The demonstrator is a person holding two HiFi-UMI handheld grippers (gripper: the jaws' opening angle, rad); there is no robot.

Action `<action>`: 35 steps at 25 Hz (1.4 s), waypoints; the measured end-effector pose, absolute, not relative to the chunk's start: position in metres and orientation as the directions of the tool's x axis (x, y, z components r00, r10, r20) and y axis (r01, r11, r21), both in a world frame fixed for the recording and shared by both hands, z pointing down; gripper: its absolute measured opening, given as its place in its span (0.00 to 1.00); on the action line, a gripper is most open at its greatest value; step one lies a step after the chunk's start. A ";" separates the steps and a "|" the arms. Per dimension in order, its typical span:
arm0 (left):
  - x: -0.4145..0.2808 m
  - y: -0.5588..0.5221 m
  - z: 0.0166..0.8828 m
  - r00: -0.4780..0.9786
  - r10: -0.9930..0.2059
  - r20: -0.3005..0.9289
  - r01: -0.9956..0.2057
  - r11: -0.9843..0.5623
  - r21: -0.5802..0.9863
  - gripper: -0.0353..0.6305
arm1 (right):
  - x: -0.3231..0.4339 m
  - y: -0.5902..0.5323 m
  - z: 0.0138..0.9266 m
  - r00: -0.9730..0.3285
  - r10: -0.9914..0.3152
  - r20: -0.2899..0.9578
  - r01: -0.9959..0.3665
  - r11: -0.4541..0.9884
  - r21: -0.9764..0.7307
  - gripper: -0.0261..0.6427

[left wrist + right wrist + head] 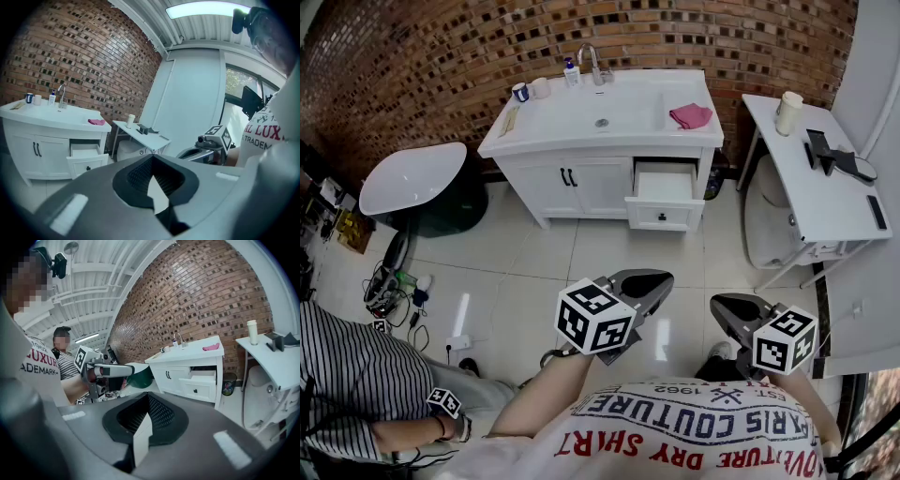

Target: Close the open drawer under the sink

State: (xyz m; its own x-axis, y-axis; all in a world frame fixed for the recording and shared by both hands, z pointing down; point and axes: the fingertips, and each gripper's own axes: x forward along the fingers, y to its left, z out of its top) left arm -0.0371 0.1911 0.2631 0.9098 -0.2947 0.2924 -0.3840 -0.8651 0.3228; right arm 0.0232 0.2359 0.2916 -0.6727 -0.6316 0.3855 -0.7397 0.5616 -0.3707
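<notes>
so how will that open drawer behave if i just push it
The drawer looks empty from the head view, so it is probably light to push. It sits in the cabinet like a rigid box, so it likely slides straight in, not tips. Its flat front looks easier to press than the small knob.

I'm looking at a bathroom mock-up built inside a workshop-like hall. A white cabinet [581,183] with a sink [600,112], a tap [593,64] and a soap bottle [571,72] stands against a brick wall [675,37] on a glossy tiled floor [581,262]. Cables [389,291] lie tangled on those tiles and a plain white tabletop [825,202] stands alongside. A person in a striped shirt [347,375] is nearby, and overhead I see ribbed metal roofing [93,282] with strip lights.
</notes>
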 end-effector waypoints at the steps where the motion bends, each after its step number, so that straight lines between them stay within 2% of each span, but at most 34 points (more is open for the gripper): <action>1: -0.035 0.188 0.263 0.909 -0.296 0.292 -0.385 -0.864 0.323 0.05 | 0.025 0.233 0.294 -0.673 -0.629 0.389 -0.739 0.561 -0.373 0.05; 15: -0.001 0.069 0.307 0.877 -0.319 0.360 -0.452 -0.803 0.389 0.05 | 0.066 0.101 0.325 -0.696 -0.613 0.373 -0.715 0.546 -0.437 0.05; 21: 0.013 -0.002 0.340 0.862 -0.291 0.415 -0.469 -0.768 0.436 0.05 | 0.083 0.017 0.355 -0.696 -0.574 0.431 -0.717 0.539 -0.442 0.05; 29: 0.026 -0.082 0.419 0.847 -0.223 0.482 -0.488 -0.685 0.541 0.05 | 0.102 -0.074 0.409 -0.663 -0.540 0.518 -0.748 0.458 -0.480 0.05; 35: 0.028 -0.105 0.477 0.822 -0.173 0.543 -0.514 -0.636 0.575 0.05 | 0.106 -0.114 0.494 -0.631 -0.518 0.578 -0.774 0.372 -0.512 0.05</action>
